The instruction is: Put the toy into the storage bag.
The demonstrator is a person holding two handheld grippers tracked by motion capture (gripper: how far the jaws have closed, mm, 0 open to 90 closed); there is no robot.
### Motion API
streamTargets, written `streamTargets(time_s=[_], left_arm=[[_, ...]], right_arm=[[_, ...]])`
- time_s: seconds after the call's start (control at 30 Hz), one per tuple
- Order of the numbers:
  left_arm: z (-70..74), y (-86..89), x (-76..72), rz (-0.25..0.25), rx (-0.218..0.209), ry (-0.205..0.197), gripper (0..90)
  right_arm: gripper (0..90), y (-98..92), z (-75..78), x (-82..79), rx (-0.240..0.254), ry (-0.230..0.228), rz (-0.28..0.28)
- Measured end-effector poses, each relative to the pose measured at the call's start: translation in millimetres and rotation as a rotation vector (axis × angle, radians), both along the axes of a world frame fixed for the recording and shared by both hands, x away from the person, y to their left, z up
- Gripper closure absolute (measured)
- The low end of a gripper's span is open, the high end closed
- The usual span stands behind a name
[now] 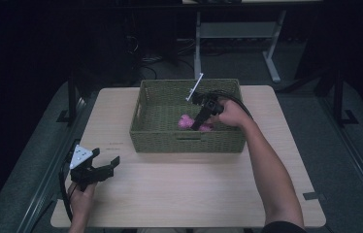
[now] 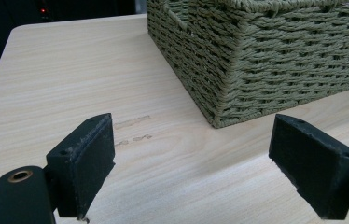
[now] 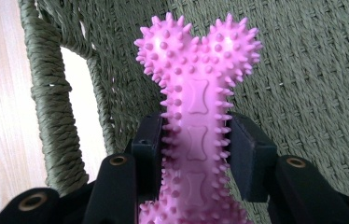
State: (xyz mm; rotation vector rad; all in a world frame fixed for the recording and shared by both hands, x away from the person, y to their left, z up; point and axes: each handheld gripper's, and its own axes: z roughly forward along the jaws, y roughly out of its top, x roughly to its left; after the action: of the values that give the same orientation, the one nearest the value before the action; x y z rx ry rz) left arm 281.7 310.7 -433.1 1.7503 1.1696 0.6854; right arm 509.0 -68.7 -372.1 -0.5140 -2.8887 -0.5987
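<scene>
The right gripper [image 3: 196,154] had its fingers [image 3: 147,154] pinching the pink spiky bone toy [image 3: 196,84] mid-shaft inside the woven basket [image 1: 155,131], long axis running away between them. The left gripper [image 1: 103,166], fingers spread, rested on the surface [image 1: 189,189], well apart.

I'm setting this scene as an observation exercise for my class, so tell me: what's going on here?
A person at a wooden table works with a gripper in each hand. The right gripper is shut on the shaft of a pink spiky bone-shaped toy, inside a green woven basket. The left gripper rests open over the table near the basket's corner, holding nothing.
</scene>
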Motion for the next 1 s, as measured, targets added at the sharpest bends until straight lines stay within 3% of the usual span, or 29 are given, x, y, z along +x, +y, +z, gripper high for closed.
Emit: streamTargets(time_s=[0.57,0.73,1.0], left_arm=[[0.3,0.5,-0.1,0.001,0.002,-0.002,13.8],[0.5,0.7,0.0,0.0,0.001,0.0,13.8],[0.3,-0.2,-0.1,-0.002,0.0,-0.001,13.9]], right_arm=[[56.6,3.4,-2.7,-0.4,-0.011,0.014,0.007],[56.9,1.1,6.3,0.6,0.048,0.014,-0.009],[53.1,-1.7,6.9,-2.2,0.027,0.011,-0.016]])
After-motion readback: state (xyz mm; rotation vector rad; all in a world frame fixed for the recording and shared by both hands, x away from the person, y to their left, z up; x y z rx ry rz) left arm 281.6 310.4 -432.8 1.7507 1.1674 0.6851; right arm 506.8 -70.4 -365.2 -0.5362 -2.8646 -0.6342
